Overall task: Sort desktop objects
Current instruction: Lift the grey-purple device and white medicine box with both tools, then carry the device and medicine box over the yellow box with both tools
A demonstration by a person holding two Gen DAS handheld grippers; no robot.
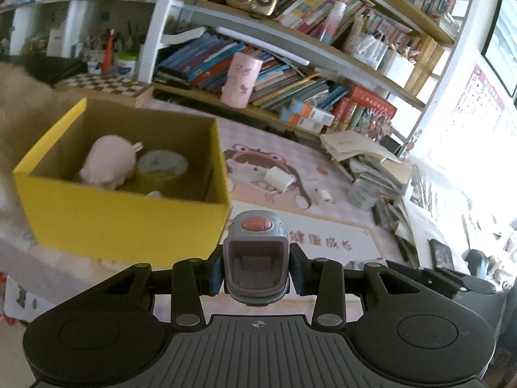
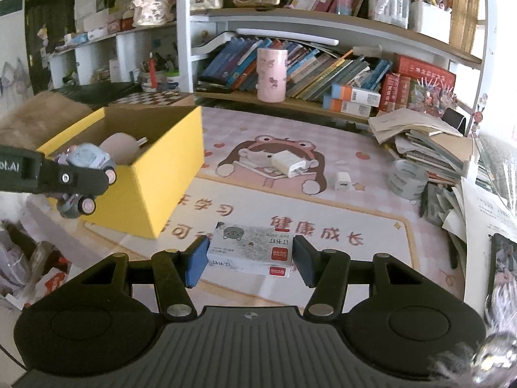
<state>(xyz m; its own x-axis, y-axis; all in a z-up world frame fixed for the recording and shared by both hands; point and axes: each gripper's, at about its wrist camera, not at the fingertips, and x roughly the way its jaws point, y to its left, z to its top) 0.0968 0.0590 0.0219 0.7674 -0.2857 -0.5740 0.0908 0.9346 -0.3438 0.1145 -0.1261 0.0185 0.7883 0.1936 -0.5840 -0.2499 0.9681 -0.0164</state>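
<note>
My left gripper [image 1: 255, 270] is shut on a grey toy car [image 1: 257, 258] with a pink roof, held in the air beside the front right corner of the yellow box [image 1: 129, 223]. The right wrist view shows that gripper and toy car [image 2: 85, 174] at the box's [image 2: 168, 168] near left side. Inside the box lie a pink plush [image 1: 108, 161] and a tape roll [image 1: 161, 166]. My right gripper [image 2: 248, 258] has its pads against both sides of a small staples box [image 2: 250, 250] on the pink mat [image 2: 355, 213]. Two white chargers [image 2: 289, 163] [image 2: 342, 180] lie on the mat beyond.
A bookshelf [image 2: 290, 103] full of books runs along the back, with a pink cup [image 2: 271, 74] on its lowest board. A pile of books and papers [image 2: 429, 148] and a grey tape roll [image 2: 407, 179] crowd the right side. A chessboard [image 1: 110, 85] stands behind the box.
</note>
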